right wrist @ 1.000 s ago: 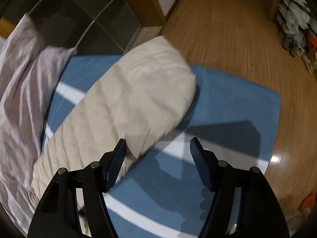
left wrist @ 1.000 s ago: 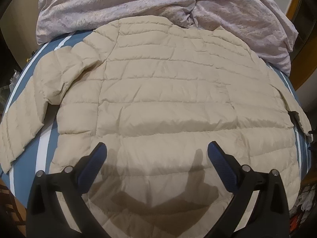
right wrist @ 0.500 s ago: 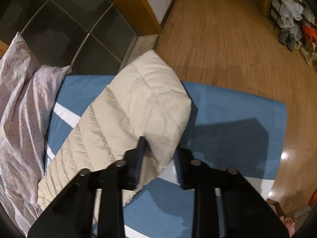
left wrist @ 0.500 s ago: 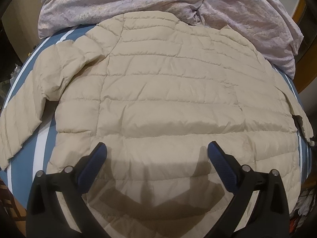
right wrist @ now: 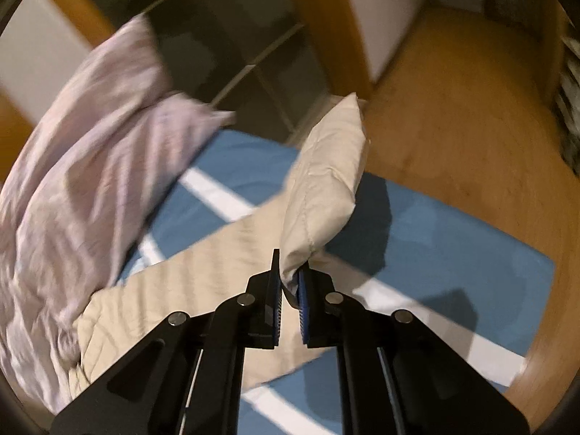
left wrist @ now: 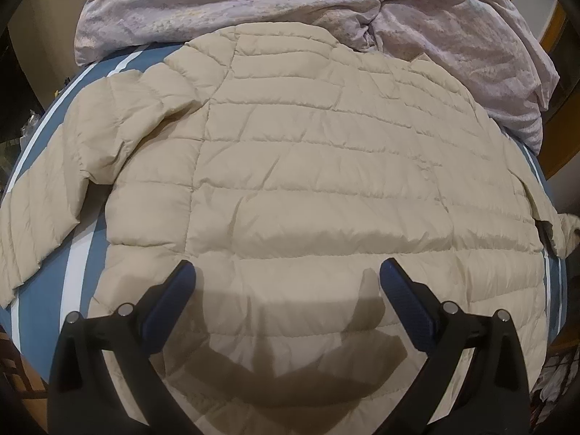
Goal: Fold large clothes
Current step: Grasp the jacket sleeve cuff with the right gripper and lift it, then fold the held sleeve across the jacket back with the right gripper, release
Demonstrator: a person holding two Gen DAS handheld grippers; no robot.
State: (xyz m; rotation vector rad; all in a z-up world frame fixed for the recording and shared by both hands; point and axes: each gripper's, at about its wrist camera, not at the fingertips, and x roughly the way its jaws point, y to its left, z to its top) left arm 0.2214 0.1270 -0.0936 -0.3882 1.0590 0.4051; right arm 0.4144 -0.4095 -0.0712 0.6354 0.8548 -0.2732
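A cream quilted puffer jacket (left wrist: 319, 181) lies back-up and spread flat on a blue bed cover with white stripes (left wrist: 43, 301). Its left sleeve (left wrist: 54, 195) stretches out to the left. My left gripper (left wrist: 286, 279) hovers open above the jacket's lower back, with nothing between its fingers. In the right wrist view my right gripper (right wrist: 290, 282) is shut on the end of the jacket's other sleeve (right wrist: 326, 188). That sleeve end is lifted off the bed and stands up from the pads, while the rest of the sleeve (right wrist: 203, 275) still lies on the cover.
A crumpled lilac duvet (left wrist: 290, 3) is bunched along the far side of the bed, also at the left (right wrist: 90, 166) in the right wrist view. Wooden floor (right wrist: 453, 127) lies beyond the bed's edge, with dark glass doors (right wrist: 235, 36) and a wooden frame behind.
My right gripper closed on the sleeve end and raised it off the bed, rolling as it rose. The left gripper stayed open above the jacket and barely moved.
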